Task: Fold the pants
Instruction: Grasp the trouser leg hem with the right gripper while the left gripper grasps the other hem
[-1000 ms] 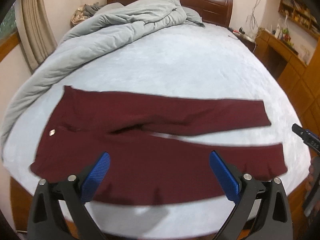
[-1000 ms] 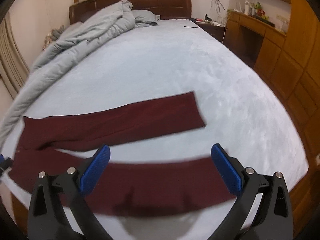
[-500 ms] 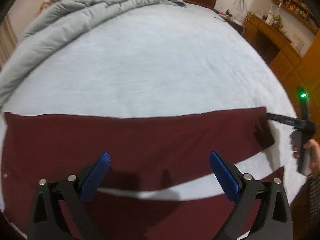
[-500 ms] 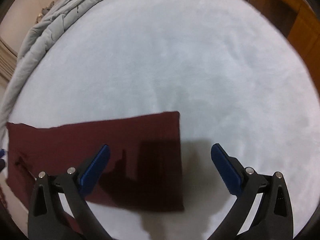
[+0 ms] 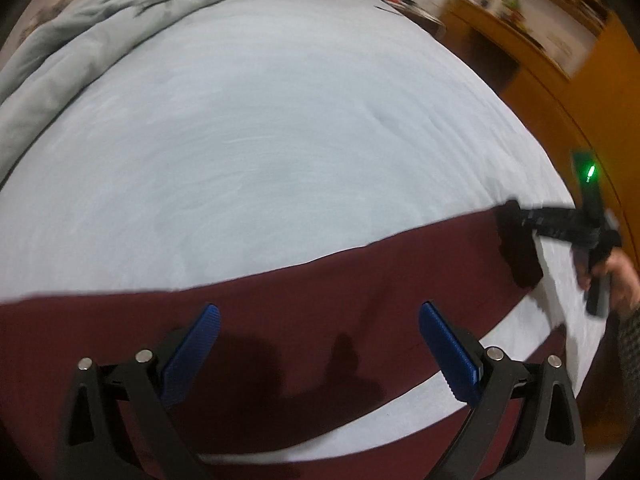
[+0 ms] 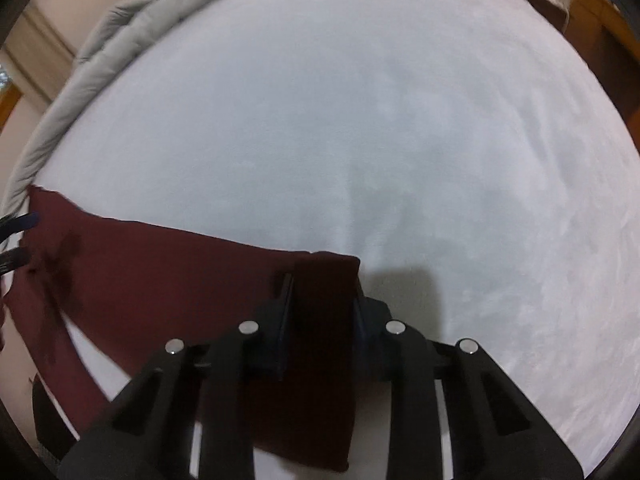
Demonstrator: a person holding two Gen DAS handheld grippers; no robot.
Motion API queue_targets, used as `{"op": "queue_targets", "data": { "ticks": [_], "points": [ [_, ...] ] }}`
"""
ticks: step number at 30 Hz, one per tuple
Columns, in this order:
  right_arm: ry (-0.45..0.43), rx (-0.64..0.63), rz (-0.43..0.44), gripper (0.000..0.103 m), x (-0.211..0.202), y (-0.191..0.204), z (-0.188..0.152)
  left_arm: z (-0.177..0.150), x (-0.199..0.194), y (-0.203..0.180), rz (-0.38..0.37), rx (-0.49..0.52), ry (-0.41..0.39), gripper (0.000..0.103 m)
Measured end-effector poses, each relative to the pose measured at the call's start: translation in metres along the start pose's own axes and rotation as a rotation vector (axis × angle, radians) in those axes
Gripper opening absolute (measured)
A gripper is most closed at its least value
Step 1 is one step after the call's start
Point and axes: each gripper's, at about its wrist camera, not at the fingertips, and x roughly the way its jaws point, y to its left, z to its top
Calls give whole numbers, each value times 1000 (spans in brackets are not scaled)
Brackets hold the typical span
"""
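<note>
Dark red pants (image 5: 280, 320) lie spread on the pale blue bed (image 5: 280, 140), legs running to the right. My left gripper (image 5: 320, 344) is open above the far leg, close to the cloth, holding nothing. My right gripper (image 6: 320, 300) is shut on the hem end of the far pant leg (image 6: 324, 280); the cloth bunches between its fingers. In the left wrist view the right gripper (image 5: 516, 220) shows at the right edge, clamped on that hem. The near leg (image 5: 480, 440) shows only partly at the bottom.
A rumpled grey duvet (image 5: 100, 40) lies along the bed's far left. A wooden desk and shelves (image 5: 540, 52) stand to the right of the bed. The bed edge (image 5: 576, 280) drops off just right of the pant hems.
Both grippers have moved down and forward to the far leg. My right gripper has gone from open to shut on the leg's hem. My left gripper stayed open.
</note>
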Motion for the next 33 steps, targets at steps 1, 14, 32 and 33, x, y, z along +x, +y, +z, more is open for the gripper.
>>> {"op": "queue_targets", "data": {
  "ticks": [1,14,32,33],
  "points": [
    [-24,-3,34,24,-11,0,-2,2,4,-3,-5,46,10,99],
    [-221,-113,164,24,-112,1,-20,48,54,-23,-317,374,214,99],
    [-306,26,182,16,-129,-13,-47,27,-33,-22,-365,296,8,0],
    [-303,22,178,16,-129,-11,-53,21,-44,-28,-369,314,-12,0]
  ]
}}
